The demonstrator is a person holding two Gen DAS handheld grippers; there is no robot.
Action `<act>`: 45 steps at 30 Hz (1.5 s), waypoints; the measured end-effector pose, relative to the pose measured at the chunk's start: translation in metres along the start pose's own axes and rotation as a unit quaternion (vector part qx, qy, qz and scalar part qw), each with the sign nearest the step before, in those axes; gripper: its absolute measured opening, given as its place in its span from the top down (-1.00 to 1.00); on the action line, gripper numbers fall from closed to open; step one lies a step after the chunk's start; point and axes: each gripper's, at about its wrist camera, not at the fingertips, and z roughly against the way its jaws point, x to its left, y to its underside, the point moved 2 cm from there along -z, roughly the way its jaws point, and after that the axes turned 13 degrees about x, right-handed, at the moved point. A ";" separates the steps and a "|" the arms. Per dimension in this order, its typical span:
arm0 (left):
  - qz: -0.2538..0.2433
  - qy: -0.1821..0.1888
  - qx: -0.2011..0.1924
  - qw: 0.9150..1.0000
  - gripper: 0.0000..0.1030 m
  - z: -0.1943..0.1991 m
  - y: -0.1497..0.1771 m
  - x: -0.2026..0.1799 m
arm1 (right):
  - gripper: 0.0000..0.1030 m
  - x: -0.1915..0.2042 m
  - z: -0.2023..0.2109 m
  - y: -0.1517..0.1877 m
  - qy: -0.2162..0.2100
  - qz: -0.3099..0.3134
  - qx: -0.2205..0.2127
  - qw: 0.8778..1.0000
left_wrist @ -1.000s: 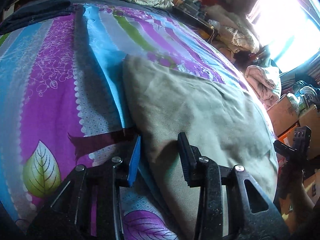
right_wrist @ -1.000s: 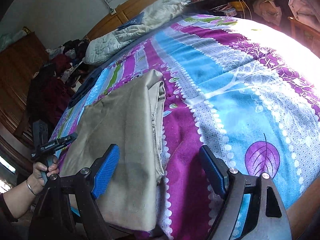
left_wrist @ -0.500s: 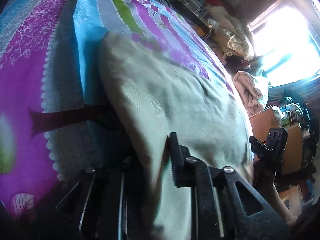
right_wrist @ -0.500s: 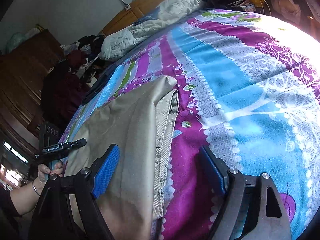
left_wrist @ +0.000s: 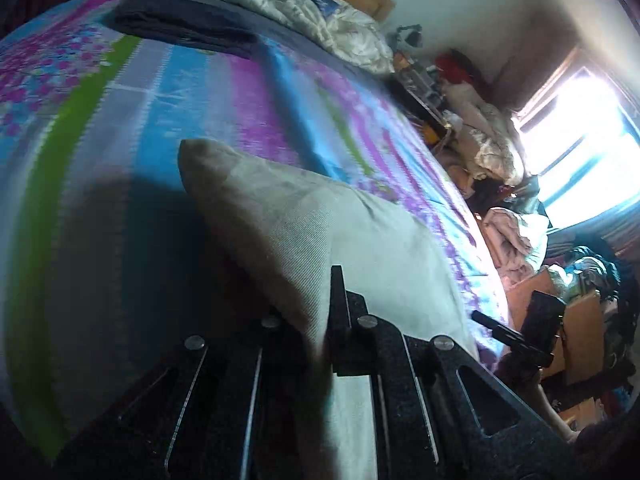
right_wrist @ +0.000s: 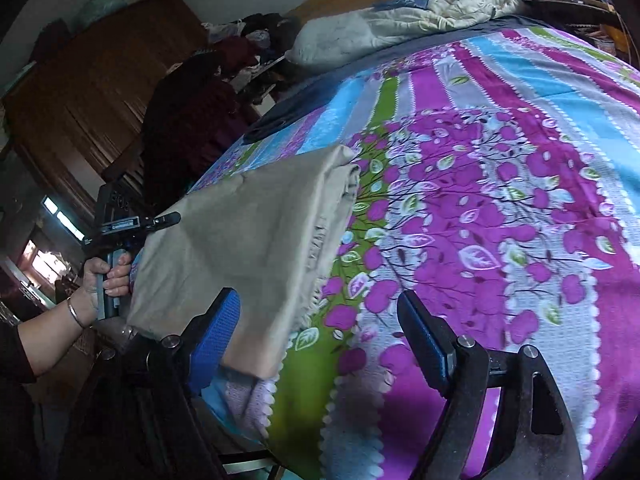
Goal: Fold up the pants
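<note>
Pants (right_wrist: 248, 236) edge clamped by left gripper (left_wrist: 316, 320) | right gripper (right_wrist: 320, 336) agape | bedspread (right_wrist: 500, 200) beyond bare

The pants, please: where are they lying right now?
The pants lie at the bed's near left edge, their corner clamped in the left claw; the open right claw is beside them.

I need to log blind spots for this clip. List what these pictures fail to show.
- Left wrist view: the left gripper fingertips' bite is buried in the pants.
- Right wrist view: the pants' near end is covered by the right gripper's finger.
- Left wrist view: the bedsheet pattern is motion-blurred.
</note>
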 end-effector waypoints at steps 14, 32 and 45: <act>0.072 -0.023 0.004 0.997 0.42 -0.029 0.009 0.080 | -0.72 0.007 -0.120 -0.077 -0.124 -0.048 0.076 0.988; 0.058 -0.036 -0.095 0.993 0.78 0.015 -0.024 0.044 | 0.52 0.091 -0.114 -0.127 -0.048 0.086 -0.010 0.995; 0.147 -0.259 -0.122 0.947 0.37 0.017 -0.178 0.126 | 0.06 0.017 -0.197 -0.272 0.046 -0.072 0.041 0.996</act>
